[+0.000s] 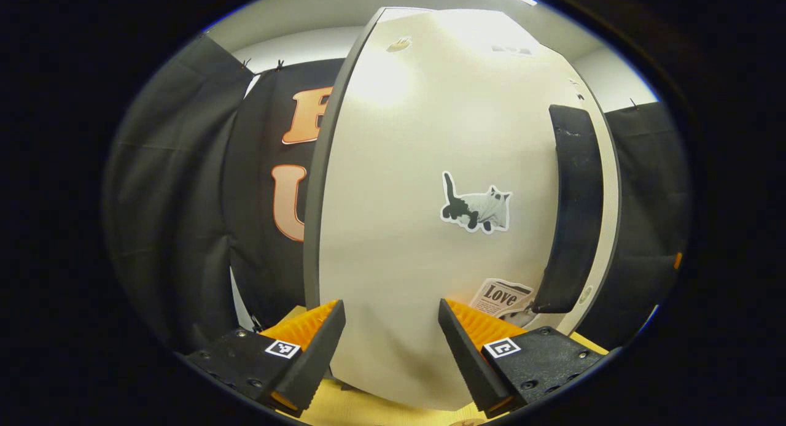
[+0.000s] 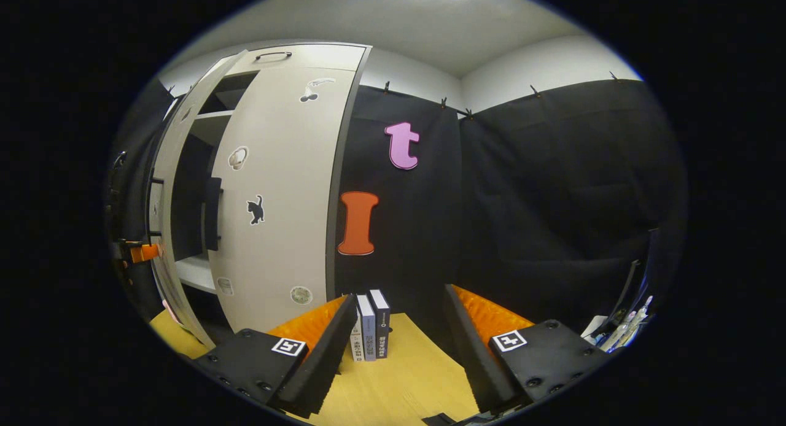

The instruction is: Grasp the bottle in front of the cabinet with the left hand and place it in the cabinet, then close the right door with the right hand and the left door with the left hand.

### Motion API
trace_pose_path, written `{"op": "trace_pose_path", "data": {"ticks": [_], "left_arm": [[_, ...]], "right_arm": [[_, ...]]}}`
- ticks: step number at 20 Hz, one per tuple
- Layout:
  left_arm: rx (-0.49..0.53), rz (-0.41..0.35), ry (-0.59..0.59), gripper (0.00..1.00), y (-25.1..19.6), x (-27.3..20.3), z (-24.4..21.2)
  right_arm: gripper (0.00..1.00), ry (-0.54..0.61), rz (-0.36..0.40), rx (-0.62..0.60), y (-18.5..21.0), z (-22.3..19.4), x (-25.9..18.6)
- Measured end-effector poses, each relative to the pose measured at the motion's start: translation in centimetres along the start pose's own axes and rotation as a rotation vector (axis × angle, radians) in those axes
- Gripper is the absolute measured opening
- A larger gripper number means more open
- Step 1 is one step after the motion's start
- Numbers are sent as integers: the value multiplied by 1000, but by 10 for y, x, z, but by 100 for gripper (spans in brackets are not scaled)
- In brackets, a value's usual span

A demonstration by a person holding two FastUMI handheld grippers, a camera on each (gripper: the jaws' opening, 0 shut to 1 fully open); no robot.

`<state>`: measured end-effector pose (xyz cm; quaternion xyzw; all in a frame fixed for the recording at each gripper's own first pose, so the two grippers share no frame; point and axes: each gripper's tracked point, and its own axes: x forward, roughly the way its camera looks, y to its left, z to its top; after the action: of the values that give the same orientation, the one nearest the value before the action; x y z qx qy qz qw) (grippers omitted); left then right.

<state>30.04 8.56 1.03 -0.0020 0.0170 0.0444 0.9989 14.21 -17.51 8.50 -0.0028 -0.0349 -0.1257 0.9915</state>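
2 doors remain the concern at this stage, and the step in hand appears to be closing the left door (image 1: 430, 199). In the left gripper view, your left gripper (image 1: 392, 346) sits close against the outer face of that door, fingers spread and holding nothing, with the dark vertical handle (image 1: 574, 211) off to its right. In the right gripper view, the right door (image 2: 282, 193) looks nearly closed against the cabinet (image 2: 307, 54), while the left door stands ajar with shelves visible in the gap. Your right gripper (image 2: 393, 346) is spread and empty above the table (image 2: 405, 383), facing 3 books (image 2: 370, 328). The bottle cannot be located. Next, press the left door flat and steadily until it meets the frame.
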Motion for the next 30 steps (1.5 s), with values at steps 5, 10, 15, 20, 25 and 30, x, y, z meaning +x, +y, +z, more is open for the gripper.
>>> {"op": "trace_pose_path", "data": {"ticks": [5, 10, 15, 20, 25, 30], "left_arm": [[-27, 42, 12, 93, -3, 4, -3], [-2, 65, 15, 94, -14, 6, -1], [15, 77, 22, 94, -19, 8, -2], [6, 75, 22, 94, -29, 10, -2], [19, 100, 20, 94, -29, 13, -2], [22, 106, 29, 93, -31, 16, -4]], "right_arm": [[94, 4, 3, 21, -20, -4, 1], [95, 19, 23, 52, -32, -12, -2], [94, 9, 38, 52, -47, -10, -10], [94, 3, 40, 27, -66, -6, -20], [94, 10, 32, 17, -85, -10, -27], [94, 29, 60, 30, -84, -16, -22]]}}
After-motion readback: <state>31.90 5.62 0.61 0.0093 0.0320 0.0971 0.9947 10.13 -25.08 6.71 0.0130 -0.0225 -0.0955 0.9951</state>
